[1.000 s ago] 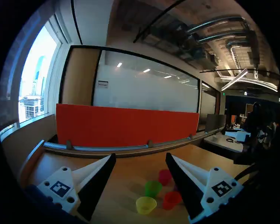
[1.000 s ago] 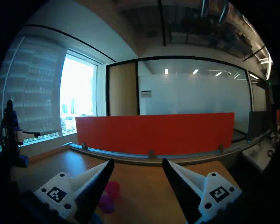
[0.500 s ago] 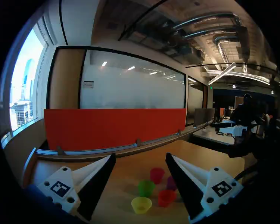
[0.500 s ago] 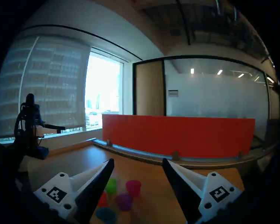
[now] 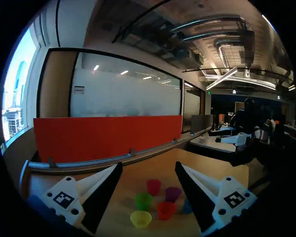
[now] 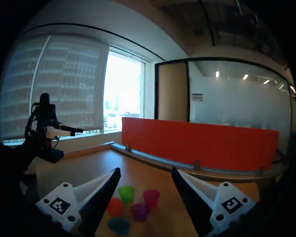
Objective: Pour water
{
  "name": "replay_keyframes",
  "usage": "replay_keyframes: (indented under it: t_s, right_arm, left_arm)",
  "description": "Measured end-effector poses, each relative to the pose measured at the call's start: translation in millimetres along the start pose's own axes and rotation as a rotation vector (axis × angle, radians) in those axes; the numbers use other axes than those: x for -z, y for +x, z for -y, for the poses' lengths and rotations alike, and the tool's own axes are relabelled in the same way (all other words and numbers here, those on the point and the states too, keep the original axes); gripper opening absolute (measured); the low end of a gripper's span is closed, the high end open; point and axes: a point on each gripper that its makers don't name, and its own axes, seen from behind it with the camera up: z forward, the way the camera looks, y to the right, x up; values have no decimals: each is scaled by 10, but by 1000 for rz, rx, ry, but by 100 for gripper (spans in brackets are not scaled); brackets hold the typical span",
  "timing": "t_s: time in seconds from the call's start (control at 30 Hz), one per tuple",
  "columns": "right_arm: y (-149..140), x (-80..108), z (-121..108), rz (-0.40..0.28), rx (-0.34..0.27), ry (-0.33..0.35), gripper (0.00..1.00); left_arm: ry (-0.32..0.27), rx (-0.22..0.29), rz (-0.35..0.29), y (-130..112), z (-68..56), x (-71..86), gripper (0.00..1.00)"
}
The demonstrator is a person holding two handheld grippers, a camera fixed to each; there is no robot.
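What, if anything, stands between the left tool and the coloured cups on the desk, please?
Nothing visible does. The open left tool hovers over the desk, and the cups sit ahead on bare wood, the yellow cup nearest.

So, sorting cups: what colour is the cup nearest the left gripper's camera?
The nearest cup is yellow; left gripper view shows it best.

You get hard daylight from the window (image 6: 124, 94), blown out white; ceiling strip lights (image 5: 221, 78) glow faintly. The desk (image 6: 148, 177) lies dim, and straight lines bow toward the rims.
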Motion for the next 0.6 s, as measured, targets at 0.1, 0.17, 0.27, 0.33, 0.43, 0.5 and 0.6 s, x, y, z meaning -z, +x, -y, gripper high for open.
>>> replay_keyframes:
  t_s: [0.1, 0.17, 0.27, 0.33, 0.43, 0.5, 0.6]
  right_arm:
    - [-36, -24, 29, 15, -4, 14, 100]
    - [-56, -31, 57, 29, -11, 30, 100]
    - [-94, -40, 94, 53, -12, 53, 100]
    - [-132, -41, 126, 74, -4, 69, 100]
    - [-183, -43, 167, 103, 15, 89, 100]
    - [-214, -41, 195, 119, 26, 101, 100]
    - [-269, -30, 245, 143, 41, 120, 100]
  left_arm:
    - [-27, -2, 11, -21, -40, -23, 99]
    - [-49, -1, 24, -41, -65, -40, 99]
    - [-70, 0, 43, -70, -69, -65, 99]
    - [-78, -5, 55, -97, -59, -87, 99]
    - [-92, -20, 75, -151, -52, -117, 99]
    - [-103, -31, 88, -191, -58, -135, 99]
    - [-122, -50, 109, -254, -82, -161, 99]
